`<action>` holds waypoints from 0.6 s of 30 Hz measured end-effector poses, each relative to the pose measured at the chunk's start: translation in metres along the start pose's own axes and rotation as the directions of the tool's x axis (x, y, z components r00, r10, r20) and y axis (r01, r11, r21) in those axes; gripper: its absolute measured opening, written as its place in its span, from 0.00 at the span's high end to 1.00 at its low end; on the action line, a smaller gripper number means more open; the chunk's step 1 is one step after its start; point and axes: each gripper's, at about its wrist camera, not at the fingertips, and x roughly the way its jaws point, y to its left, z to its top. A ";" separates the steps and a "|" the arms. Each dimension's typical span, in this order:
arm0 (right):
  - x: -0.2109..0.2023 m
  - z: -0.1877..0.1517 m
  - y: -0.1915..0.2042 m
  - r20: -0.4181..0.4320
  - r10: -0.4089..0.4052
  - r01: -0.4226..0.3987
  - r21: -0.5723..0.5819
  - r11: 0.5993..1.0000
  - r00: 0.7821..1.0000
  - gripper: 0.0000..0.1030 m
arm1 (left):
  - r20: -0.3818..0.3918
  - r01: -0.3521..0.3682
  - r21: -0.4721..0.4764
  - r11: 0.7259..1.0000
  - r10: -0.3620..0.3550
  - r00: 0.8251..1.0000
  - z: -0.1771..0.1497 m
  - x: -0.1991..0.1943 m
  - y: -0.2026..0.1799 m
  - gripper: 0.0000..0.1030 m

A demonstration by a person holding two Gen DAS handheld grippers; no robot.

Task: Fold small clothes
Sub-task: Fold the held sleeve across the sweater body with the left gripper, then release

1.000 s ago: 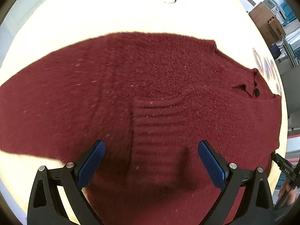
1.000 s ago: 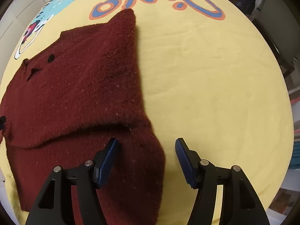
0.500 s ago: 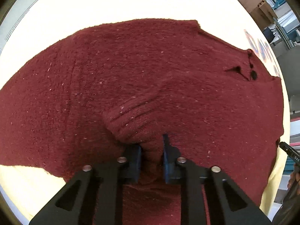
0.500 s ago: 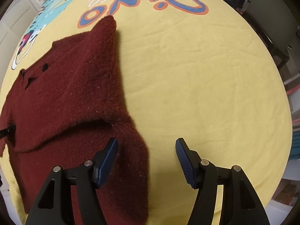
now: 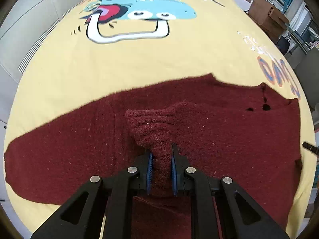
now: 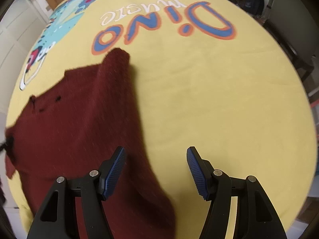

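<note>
A dark red knit sweater (image 5: 219, 131) lies spread on a yellow printed cloth (image 5: 139, 59). My left gripper (image 5: 161, 159) is shut on the sweater's ribbed sleeve cuff (image 5: 153, 123), which bunches up between the blue pads and lifts off the body of the sweater. In the right wrist view the sweater (image 6: 79, 109) covers the left side, with a sleeve running down past the left finger. My right gripper (image 6: 155, 167) is open and empty above the sweater's right edge and the yellow cloth (image 6: 219, 99).
The cloth carries a cartoon dinosaur print (image 5: 139, 12) and the blue and orange word "Dino" (image 6: 165, 27). Cabinets and shelves (image 5: 275, 14) stand beyond the table's far right. A dark chair (image 6: 295, 29) stands past the right edge.
My left gripper closed on the sleeve cuff and has pulled it up and back, tilting its view upward. My right gripper stayed open and shifted slightly over the sweater's edge.
</note>
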 end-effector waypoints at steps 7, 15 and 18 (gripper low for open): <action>0.044 0.017 0.014 -0.055 0.081 -0.080 0.019 0.997 0.995 0.77 | -0.014 -0.036 -0.017 0.999 0.036 0.999 -0.011 0.021 0.014 0.87; 0.026 0.006 0.002 0.019 0.064 -0.065 0.074 0.995 0.998 0.84 | 0.047 -0.074 0.017 0.997 0.073 0.996 0.000 0.012 0.005 0.87; 0.037 0.003 0.005 -0.002 0.042 -0.042 0.059 0.997 0.999 0.84 | 0.007 -0.088 0.010 0.996 0.088 0.996 -0.006 0.024 0.012 0.87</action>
